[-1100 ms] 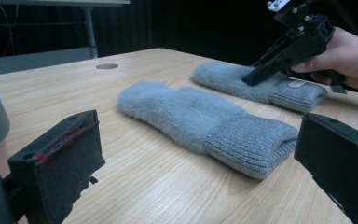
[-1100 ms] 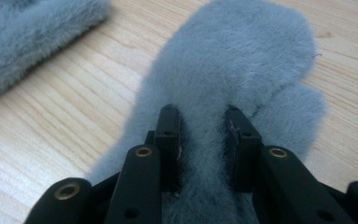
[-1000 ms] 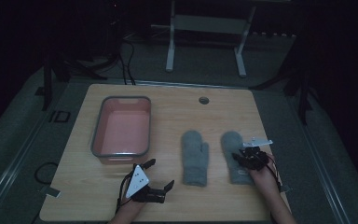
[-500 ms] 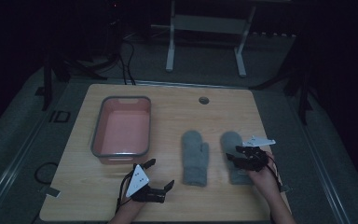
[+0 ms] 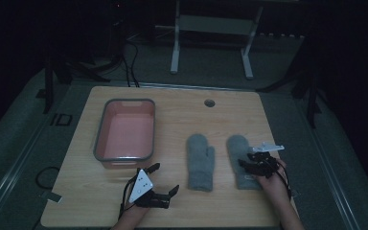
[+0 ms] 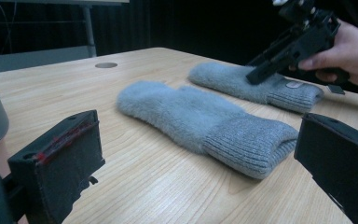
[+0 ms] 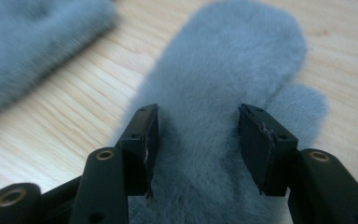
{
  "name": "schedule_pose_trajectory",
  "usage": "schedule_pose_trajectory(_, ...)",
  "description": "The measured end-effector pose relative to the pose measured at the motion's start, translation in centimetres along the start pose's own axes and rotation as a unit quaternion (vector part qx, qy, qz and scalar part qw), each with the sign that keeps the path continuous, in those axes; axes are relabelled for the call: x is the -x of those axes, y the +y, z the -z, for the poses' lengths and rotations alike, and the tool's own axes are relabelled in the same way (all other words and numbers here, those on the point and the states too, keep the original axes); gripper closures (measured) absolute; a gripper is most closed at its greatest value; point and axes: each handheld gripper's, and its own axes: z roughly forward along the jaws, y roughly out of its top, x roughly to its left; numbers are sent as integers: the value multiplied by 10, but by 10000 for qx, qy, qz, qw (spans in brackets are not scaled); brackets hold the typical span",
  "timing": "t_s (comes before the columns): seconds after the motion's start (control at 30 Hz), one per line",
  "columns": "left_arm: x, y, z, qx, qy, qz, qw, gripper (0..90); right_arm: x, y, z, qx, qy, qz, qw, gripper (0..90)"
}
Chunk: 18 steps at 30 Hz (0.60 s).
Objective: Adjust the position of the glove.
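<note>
Right gripper (image 5: 250, 167) sat low over the right grey mitten (image 5: 240, 149) at lower right of the high view, tips pushed into the fleece above the cuff. Its jaws had just been closing: half a second earlier they stood wider, now they were part-way in, with a ridge of mitten (image 7: 223, 93) between the pads (image 7: 152, 135) but not visibly clamped. The hand barely shifted over that second. Judged: a pinch on this mitten was being set up, grip not yet made.

Left grey mitten (image 5: 200, 160) lay flat beside it, apart, untouched. Left gripper (image 5: 164, 183) rested near the bottom edge, jaws wide and empty, unmoved. Pink tub (image 5: 100, 139) stood empty at centre left
</note>
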Motion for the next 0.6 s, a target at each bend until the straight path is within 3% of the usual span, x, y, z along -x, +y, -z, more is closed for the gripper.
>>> schedule_pose_trajectory(0.07,0,0,0,-5,-3,-18,10000,10,-5,-3,-3,28,-164,87,9998,604)
schedule_pose_trajectory(0.13,0,0,0,9,-5,-1,10000,10,-11,-3,-3,26,-348,128,9993,745)
schedule_pose_trajectory(0.17,0,0,0,9,-5,-1,10000,10,-11,-3,-3,26,-348,128,9993,745)
schedule_pose_trajectory(0.23,-1,0,0,4,-17,18,10000,10,-13,2,1,69,-389,-78,9992,800)
schedule_pose_trajectory(0.4,0,0,0,-1,-34,-4,10000,11,-19,15,13,254,-443,-524,9973,806)
schedule_pose_trajectory(0.5,-1,0,0,-4,-32,6,10000,10,-27,27,19,320,-561,-637,9959,807)
schedule_pose_trajectory(0.6,0,0,0,-8,-32,-25,10000,11,-36,39,26,396,-513,-839,9944,807)
